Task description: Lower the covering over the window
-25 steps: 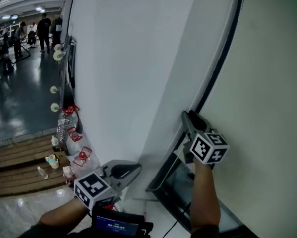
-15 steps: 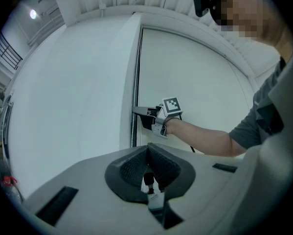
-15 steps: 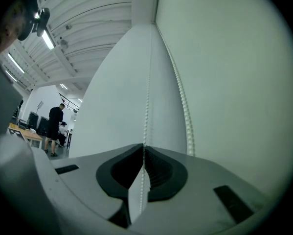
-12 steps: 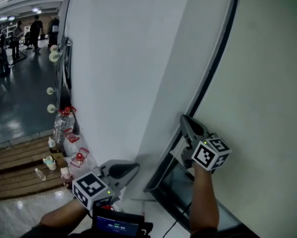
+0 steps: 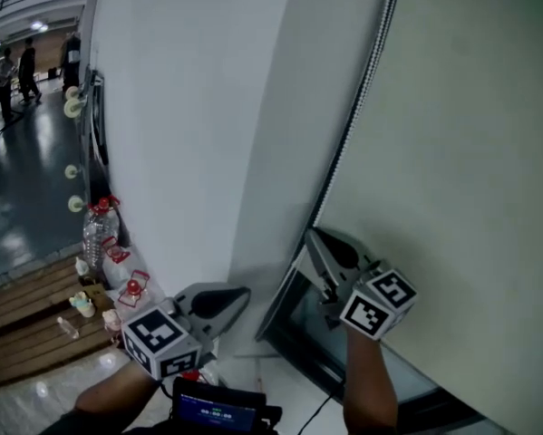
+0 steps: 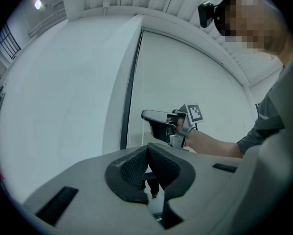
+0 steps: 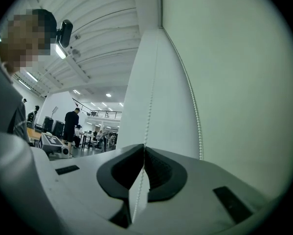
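Observation:
A pale roller blind [image 5: 470,152] covers most of the window; dark glass [image 5: 321,338] shows below its lower edge. Its white bead chain [image 5: 362,80] hangs along the left side of the window frame. My right gripper [image 5: 310,233] is at the chain's lower part; its jaws have just been closing and are shut on the bead chain [image 7: 151,97], which runs between the pads [image 7: 156,168]. A second strand [image 7: 192,106] hangs free to the right. My left gripper [image 5: 245,293] is shut and empty, held low beside the white wall, pointing at the right gripper [image 6: 147,115].
A white wall [image 5: 189,107] stands left of the window. Plastic bottles with red caps [image 5: 99,229] sit on the floor by a wooden platform [image 5: 26,324]. People [image 5: 26,62] stand far off in the hall. A small screen [image 5: 217,415] is at the bottom edge.
In the head view the right gripper has shifted left and slightly down, up to the bead chain at the frame's edge. The left gripper has hardly moved.

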### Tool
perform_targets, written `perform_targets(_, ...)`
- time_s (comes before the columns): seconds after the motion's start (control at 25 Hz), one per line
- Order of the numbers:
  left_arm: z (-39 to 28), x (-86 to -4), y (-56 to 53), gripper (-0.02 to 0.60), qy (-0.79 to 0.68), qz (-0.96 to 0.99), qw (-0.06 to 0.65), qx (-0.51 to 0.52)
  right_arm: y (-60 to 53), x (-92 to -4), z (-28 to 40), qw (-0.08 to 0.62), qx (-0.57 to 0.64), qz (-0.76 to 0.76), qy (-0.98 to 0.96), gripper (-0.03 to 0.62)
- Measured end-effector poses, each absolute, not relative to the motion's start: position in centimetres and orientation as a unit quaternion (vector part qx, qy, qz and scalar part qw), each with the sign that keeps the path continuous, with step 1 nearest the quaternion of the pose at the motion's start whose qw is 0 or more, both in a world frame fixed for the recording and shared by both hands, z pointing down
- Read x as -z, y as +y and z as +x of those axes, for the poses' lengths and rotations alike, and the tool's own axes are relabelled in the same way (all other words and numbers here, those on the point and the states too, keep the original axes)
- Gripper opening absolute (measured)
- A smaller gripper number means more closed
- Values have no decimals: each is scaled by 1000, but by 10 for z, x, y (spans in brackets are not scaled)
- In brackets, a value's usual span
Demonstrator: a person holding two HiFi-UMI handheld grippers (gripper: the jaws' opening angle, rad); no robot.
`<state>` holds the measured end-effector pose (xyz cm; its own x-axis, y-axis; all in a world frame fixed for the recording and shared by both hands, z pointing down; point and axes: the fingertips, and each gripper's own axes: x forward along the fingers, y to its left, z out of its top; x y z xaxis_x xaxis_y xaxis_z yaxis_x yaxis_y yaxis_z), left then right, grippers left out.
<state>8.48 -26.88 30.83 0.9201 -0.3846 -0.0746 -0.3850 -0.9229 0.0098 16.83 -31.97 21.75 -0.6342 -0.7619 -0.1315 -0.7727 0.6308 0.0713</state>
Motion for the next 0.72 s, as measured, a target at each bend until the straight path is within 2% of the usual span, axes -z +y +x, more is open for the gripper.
perform_targets(0.24, 97, -295, -265, 0, 178, -983, -3, -51, -293, -216, 170, 57, -61, -428, 900, -5)
perform_targets(0.72, 100, -261, -261, 0, 165, -982, 9, -87, -258, -219, 150, 34, -94, -430, 898, -6)
